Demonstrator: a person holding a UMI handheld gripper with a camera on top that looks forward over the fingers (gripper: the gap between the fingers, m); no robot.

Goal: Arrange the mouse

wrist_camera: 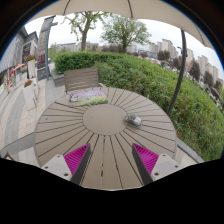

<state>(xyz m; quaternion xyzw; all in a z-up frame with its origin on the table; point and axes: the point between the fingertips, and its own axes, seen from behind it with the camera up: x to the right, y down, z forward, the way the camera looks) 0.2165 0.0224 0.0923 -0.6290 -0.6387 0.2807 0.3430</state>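
One small grey computer mouse [133, 120] sits on the round slatted wooden table [70, 135], beyond the right finger and well ahead of it. Its long axis looks roughly crosswise; heading too small to tell. One green-and-white rectangular mat [90, 98] lies at the far side, by one wooden slatted chair [81, 77]. Hand-held gripper [108, 160]: two fingers with magenta pads [76, 157], spread, holding nothing.
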